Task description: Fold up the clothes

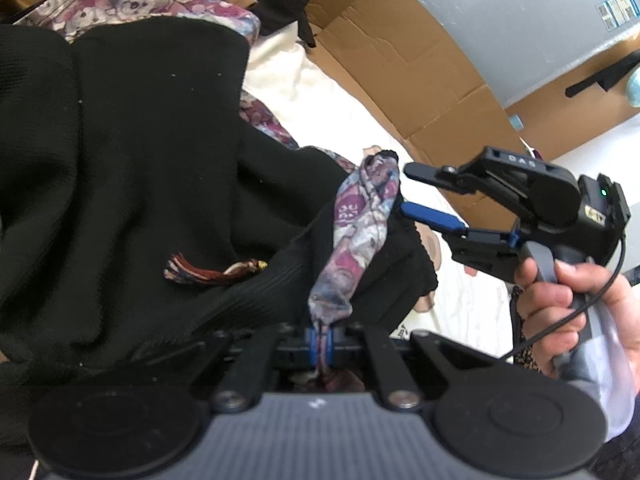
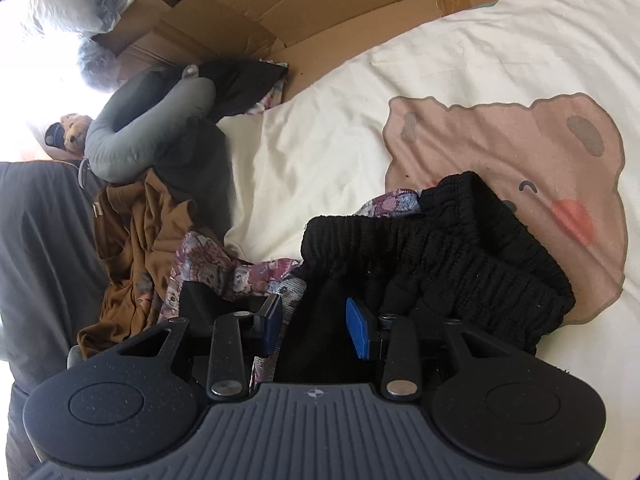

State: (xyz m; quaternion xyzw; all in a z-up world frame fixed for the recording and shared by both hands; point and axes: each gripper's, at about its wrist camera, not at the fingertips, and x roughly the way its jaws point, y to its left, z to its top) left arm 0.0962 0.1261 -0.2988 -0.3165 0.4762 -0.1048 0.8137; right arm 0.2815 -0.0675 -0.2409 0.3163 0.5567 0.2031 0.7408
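Note:
A black ribbed knit garment (image 1: 132, 168) with a floral lining lies bunched on the bed. My left gripper (image 1: 320, 340) is shut on a twisted strip of the floral fabric (image 1: 356, 236), which rises from the jaws toward the right. My right gripper (image 1: 408, 192), held by a hand (image 1: 560, 304), is open just right of the strip's top end, its blue pad (image 1: 432, 216) near the black cloth. In the right wrist view the right gripper (image 2: 314, 320) stands open over the black garment (image 2: 460, 248), with floral fabric (image 2: 240, 272) to its left.
A white duvet with a pink bear print (image 2: 500, 152) covers the bed. A brown garment (image 2: 132, 248) and a grey neck pillow (image 2: 152, 132) lie at the left. Flattened cardboard (image 2: 320, 8) lines the far side. A striped tassel (image 1: 212, 270) rests on the black cloth.

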